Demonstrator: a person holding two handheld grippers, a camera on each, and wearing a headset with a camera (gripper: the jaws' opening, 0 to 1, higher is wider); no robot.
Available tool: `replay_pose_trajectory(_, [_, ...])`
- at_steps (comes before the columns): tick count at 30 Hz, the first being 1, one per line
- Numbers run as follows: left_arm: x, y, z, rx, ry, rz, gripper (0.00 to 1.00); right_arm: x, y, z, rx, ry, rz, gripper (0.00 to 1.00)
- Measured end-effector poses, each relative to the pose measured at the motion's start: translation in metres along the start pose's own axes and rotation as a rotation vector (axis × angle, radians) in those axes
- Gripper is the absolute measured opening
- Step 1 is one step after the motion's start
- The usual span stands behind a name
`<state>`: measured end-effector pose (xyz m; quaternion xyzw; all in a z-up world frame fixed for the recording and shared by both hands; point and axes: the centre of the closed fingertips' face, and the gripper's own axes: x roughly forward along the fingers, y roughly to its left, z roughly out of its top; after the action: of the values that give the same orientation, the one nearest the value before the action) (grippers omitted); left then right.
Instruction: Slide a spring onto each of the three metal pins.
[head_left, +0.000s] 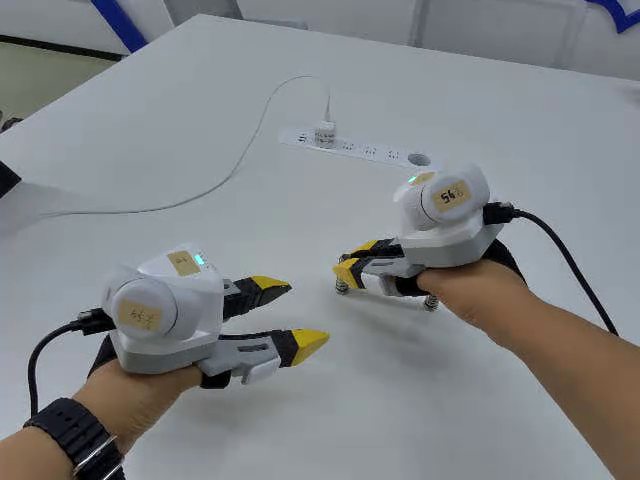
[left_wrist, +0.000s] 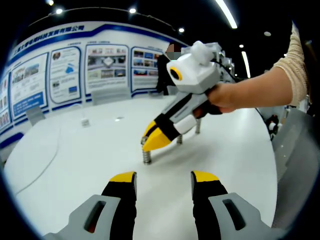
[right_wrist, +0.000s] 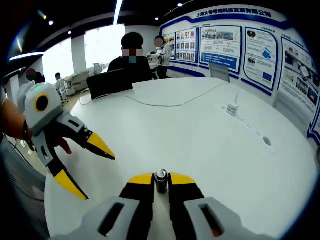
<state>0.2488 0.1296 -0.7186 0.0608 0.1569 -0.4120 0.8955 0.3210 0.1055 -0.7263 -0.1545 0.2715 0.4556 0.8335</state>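
Hovering near left above worktop (head_left: 200, 150), left gripper (head_left: 300, 312) empty, jaws spread, aimed right. Centre: spring (left_wrist: 146, 156) upright on pin (head_left: 342, 288), directly under right gripper (head_left: 347, 272), whose jaws pinch its top. Left gripper well apart; likely push runs straight down along pin axis.

Smooth matt white table (head_left: 300, 230), shiny coiled metal spring (left_wrist: 146, 157), smooth plastic left tool (head_left: 303, 313), matt black watch (head_left: 68, 430).
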Motion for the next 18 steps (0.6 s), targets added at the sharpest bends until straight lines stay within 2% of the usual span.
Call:
replay_pose_trajectory(4, [0.000, 0.000, 0.000, 0.000, -0.001, 0.001, 0.44, 0.001, 0.001, -0.005, -0.033, 0.022, 0.000, 0.14])
replay_pose_trajectory(9, [0.000, 0.000, 0.001, 0.001, -0.003, 0.001, 0.45, -0.002, 0.002, -0.004, -0.054, 0.024, -0.004, 0.17])
replay_pose_trajectory(14, [0.001, 0.000, 0.004, 0.001, -0.009, 0.001, 0.45, -0.010, 0.004, -0.004, -0.080, 0.025, -0.020, 0.19])
replay_pose_trajectory(18, [0.001, -0.001, 0.006, -0.001, -0.015, 0.002, 0.46, -0.022, 0.008, 0.000, -0.085, 0.004, -0.031, 0.20])
